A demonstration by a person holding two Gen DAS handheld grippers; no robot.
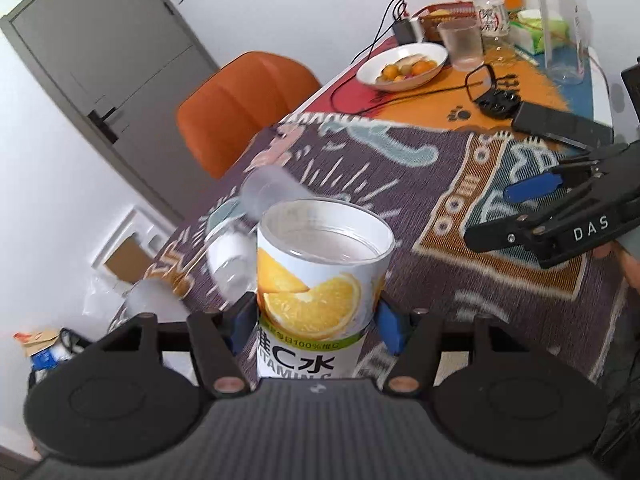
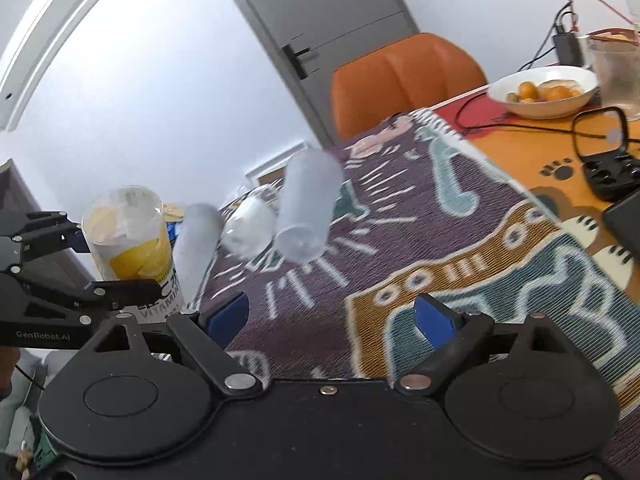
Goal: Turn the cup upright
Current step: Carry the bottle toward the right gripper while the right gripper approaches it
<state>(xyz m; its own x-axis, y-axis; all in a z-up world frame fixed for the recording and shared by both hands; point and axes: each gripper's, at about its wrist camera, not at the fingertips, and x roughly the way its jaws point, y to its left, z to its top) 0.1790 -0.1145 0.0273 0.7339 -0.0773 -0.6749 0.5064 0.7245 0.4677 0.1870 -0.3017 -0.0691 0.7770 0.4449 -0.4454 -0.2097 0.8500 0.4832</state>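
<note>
My left gripper (image 1: 316, 320) clamps the orange-labelled cup (image 1: 320, 280), mouth up, above the patterned tablecloth (image 1: 400, 184). My right gripper (image 2: 332, 316) hangs wide open, holding nothing. The flip looks done; next I must set the cup down level, clear of the frosted tumbler (image 2: 308, 208) lying nearby.

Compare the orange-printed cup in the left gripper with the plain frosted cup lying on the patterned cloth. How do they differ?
The orange-printed cup is clamped upright in the left gripper, mouth up; the frosted cup lies tipped on the cloth, touched by no gripper. The printed cup bears orange slices and lettering; the frosted cup is plain and translucent. Both are open, empty-looking cups.
</note>
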